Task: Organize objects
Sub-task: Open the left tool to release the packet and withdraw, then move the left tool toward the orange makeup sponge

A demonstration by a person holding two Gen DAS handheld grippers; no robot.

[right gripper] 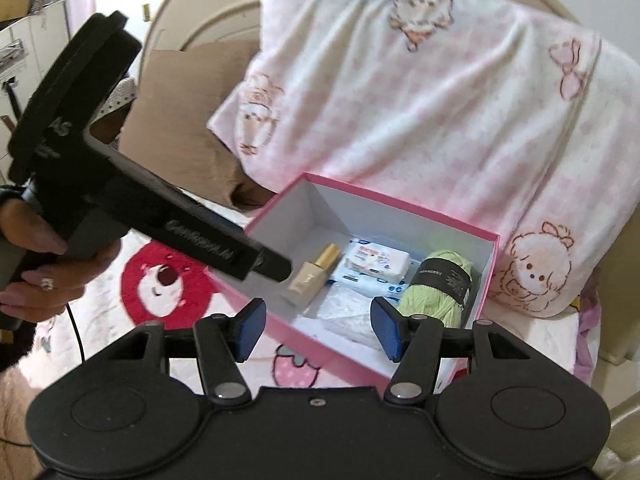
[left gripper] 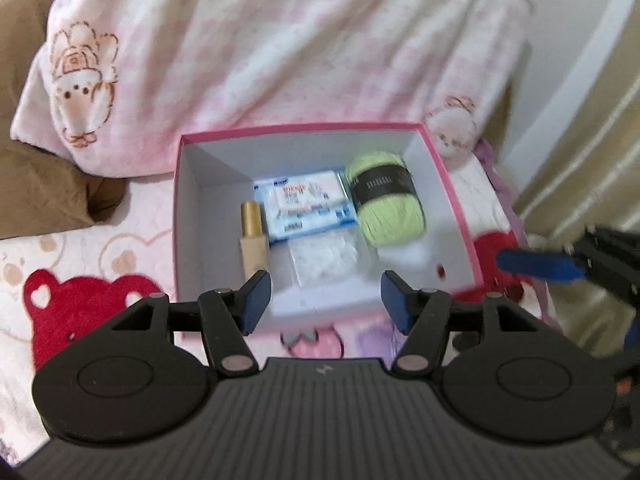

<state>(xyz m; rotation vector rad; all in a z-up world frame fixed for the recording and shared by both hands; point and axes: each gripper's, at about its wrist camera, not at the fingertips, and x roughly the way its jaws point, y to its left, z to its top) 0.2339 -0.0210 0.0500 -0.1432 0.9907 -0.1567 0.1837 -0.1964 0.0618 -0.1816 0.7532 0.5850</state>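
Yarn (left gripper: 390,200), wipes pack (left gripper: 306,202) and gold-capped bottle (left gripper: 254,236) lie inside the pink box (left gripper: 178,216); both tongs, left (left gripper: 325,300) and right (right gripper: 318,328), gape wide, empty.

Bed: pink cartoon-print blanket (left gripper: 80,264), big matching pillow (right gripper: 420,92).
Headboard (right gripper: 192,12): cream, curved.
Right side: possibly beige curtain (left gripper: 592,152), blurred.

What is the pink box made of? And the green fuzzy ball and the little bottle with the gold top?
Pink box: looks like stiff cardboard, matte white inside, with thin straight walls.
Green ball: yarn, soft and fuzzy, wound strands under a dark paper-like band.
Little bottle: probably glass or hard plastic, smooth and cream-coloured; its gold cap looks shiny, maybe metal or metallic-coated plastic.
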